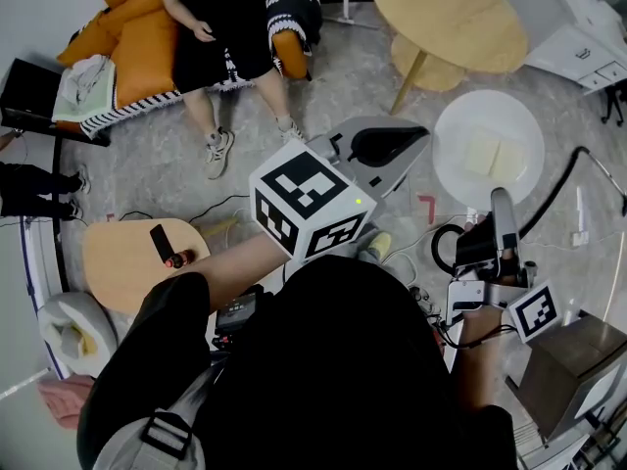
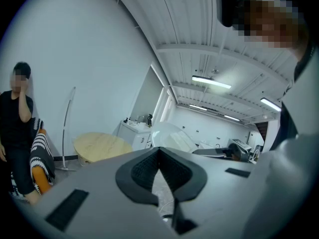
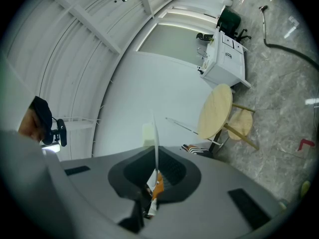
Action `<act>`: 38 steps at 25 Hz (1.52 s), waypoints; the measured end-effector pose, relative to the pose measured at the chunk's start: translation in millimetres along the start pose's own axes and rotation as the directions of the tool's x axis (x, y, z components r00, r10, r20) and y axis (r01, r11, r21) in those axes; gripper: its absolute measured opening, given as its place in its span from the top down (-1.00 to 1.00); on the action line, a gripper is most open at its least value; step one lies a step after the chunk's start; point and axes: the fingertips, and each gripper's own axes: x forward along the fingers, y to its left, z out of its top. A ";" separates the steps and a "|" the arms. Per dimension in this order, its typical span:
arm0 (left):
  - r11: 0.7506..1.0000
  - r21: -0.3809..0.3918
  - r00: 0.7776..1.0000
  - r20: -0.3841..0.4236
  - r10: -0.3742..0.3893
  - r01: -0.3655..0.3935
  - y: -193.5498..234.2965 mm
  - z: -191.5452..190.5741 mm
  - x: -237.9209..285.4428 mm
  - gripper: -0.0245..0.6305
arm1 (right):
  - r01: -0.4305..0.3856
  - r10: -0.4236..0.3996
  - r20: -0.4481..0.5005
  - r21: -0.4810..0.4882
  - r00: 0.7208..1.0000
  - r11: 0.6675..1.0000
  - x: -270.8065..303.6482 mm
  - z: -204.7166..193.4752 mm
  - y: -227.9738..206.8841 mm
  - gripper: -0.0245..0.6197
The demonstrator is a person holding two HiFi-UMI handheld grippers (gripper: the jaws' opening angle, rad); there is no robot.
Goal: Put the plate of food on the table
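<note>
This is a lab or test studio dressed as a living room. An orange sofa (image 1: 137, 27), a round wooden table (image 1: 451, 13) and a low side table (image 1: 132, 262), the 2 tables well apart, stand on a bare speckled floor (image 1: 176, 174) strewn with cables (image 1: 563, 189) (a red tape mark (image 1: 426, 207) is stuck there too). Strip lights (image 2: 212, 82) hang under a ribbed white ceiling (image 2: 199, 24), and a white cabinet (image 1: 573, 37) stands at the edge.

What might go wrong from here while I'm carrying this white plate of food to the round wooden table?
The right gripper pinches the white round plate only at its rim; it may tip and shed the pale yellow food slices. The black cable on the floor could trip you.
</note>
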 end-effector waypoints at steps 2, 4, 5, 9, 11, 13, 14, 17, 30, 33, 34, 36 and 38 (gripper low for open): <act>1.000 -0.001 1.000 0.000 -0.010 0.010 3.1 -0.1 -1.2 0.91 | 0.002 -0.002 0.009 -0.002 1.000 1.000 2.3 -2.4 1.0 0.87; 1.000 -0.002 1.000 0.002 -0.018 0.018 8.1 0.5 -5.5 0.91 | 0.010 -0.010 0.017 -0.006 1.000 1.000 6.3 -7.6 2.5 0.87; 1.000 -0.004 1.000 0.005 -0.022 0.022 11.0 1.1 -8.0 0.91 | 0.013 -0.013 0.021 -0.006 1.000 1.000 8.5 -10.5 3.6 0.87; 0.999 -0.010 0.999 0.018 -0.037 0.038 26.4 2.0 -14.8 0.91 | 0.012 -0.011 0.035 -0.017 0.999 1.000 21.4 -20.1 8.6 0.87; 0.999 -0.012 0.999 0.019 -0.038 0.038 34.6 0.6 -18.9 0.91 | 0.011 -0.010 0.035 -0.030 0.999 0.999 27.8 -25.5 10.6 0.87; 0.999 -0.015 0.999 0.016 -0.030 0.031 41.7 0.6 -22.0 0.91 | 0.010 -0.009 0.035 -0.034 0.999 0.999 32.6 -28.3 13.0 0.87; 0.999 -0.017 0.999 0.015 -0.028 0.029 43.8 1.5 -22.2 0.91 | 0.008 -0.007 0.036 -0.035 0.999 0.999 34.1 -28.0 14.4 0.87; 0.999 -0.021 0.999 0.012 -0.031 0.032 44.8 3.8 -18.9 0.91 | 0.008 -0.007 0.043 -0.034 0.999 0.999 35.6 -23.7 15.7 0.87; 0.999 -0.008 0.999 -0.014 -0.049 0.049 49.6 14.9 45.0 0.91 | -0.011 0.013 0.050 -0.032 0.999 0.999 55.4 29.6 -6.7 0.87; 0.999 -0.004 0.999 -0.020 -0.045 0.045 49.5 18.8 68.9 0.91 | -0.018 0.019 0.043 -0.024 0.999 1.000 60.1 46.5 -18.3 0.87; 0.999 -0.002 0.999 -0.022 -0.042 0.042 49.6 20.2 76.7 0.91 | -0.019 0.020 0.041 -0.021 0.999 1.000 61.4 52.8 -22.3 0.87; 0.999 0.007 0.999 -0.022 -0.036 0.036 50.4 25.0 92.1 0.91 | -0.024 0.025 0.041 -0.015 0.999 1.000 63.8 66.5 -29.6 0.87; 0.999 0.017 0.999 -0.020 -0.028 0.028 51.3 30.5 107.1 0.91 | -0.033 0.034 0.041 -0.014 0.999 0.999 65.6 80.3 -35.7 0.87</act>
